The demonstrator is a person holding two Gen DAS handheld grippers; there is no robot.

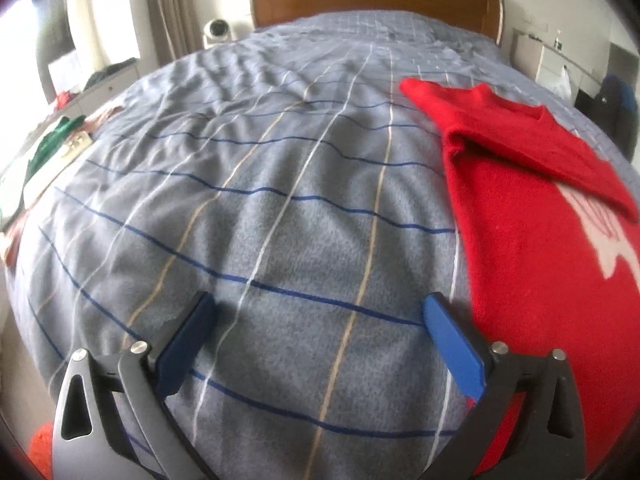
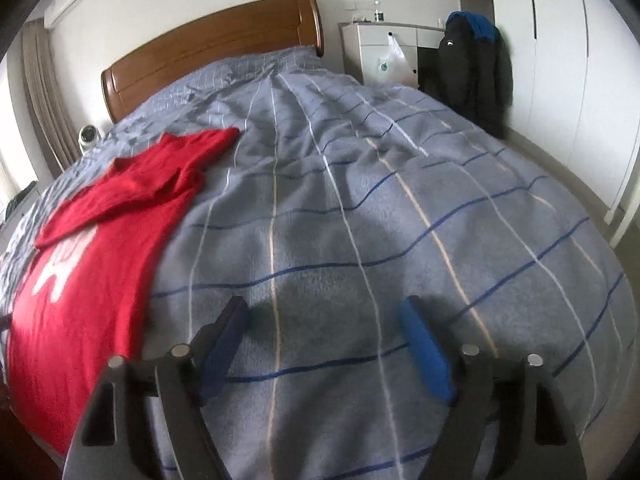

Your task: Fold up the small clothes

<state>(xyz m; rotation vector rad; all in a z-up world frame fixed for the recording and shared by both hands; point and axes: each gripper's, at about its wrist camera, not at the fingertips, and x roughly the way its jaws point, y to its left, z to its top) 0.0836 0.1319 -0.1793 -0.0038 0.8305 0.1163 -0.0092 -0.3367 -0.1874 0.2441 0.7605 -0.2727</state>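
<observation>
The wide bed with the grey-blue checked fleece cover (image 1: 280, 208) filled both views. The red knitted sweater with a white figure (image 1: 540, 240) lay flat on it, at three o'clock in the left view and at nine o'clock in the right, one sleeve already folded across. Left gripper (image 1: 318, 340) and right gripper (image 2: 322, 344) both had jaws wide apart, holding nothing. I judged the next move needs a grasp on the unfolded edge. No writing was readable.
</observation>
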